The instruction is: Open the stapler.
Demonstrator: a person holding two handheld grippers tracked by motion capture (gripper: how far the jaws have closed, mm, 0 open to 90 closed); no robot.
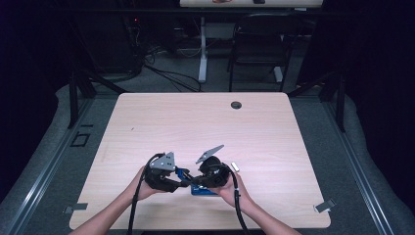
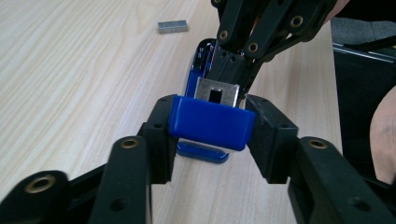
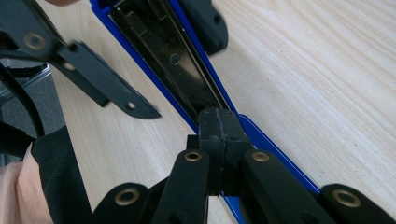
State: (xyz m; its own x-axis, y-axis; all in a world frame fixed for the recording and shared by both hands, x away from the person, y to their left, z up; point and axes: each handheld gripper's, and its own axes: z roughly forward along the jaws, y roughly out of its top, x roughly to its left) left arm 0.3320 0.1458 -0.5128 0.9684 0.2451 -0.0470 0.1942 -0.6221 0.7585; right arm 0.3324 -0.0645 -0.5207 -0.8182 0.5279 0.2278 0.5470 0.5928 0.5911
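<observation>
The blue plastic-and-metal stapler (image 1: 195, 183) lies near the front edge of the pale wooden worktop (image 1: 195, 122), between both hands. The left tongs (image 2: 210, 133) bracket its blue end about half-open, pads at its sides; the right tongs (image 3: 219, 135) are pinched fully together over its opened metal channel. A loose left hold could let the stapler twist free. The left gripper view also shows a small grey staple block (image 2: 173, 26) lying well beyond.

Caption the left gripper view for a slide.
Left gripper brackets the blue stapler end while the right gripper works its open top.
</observation>
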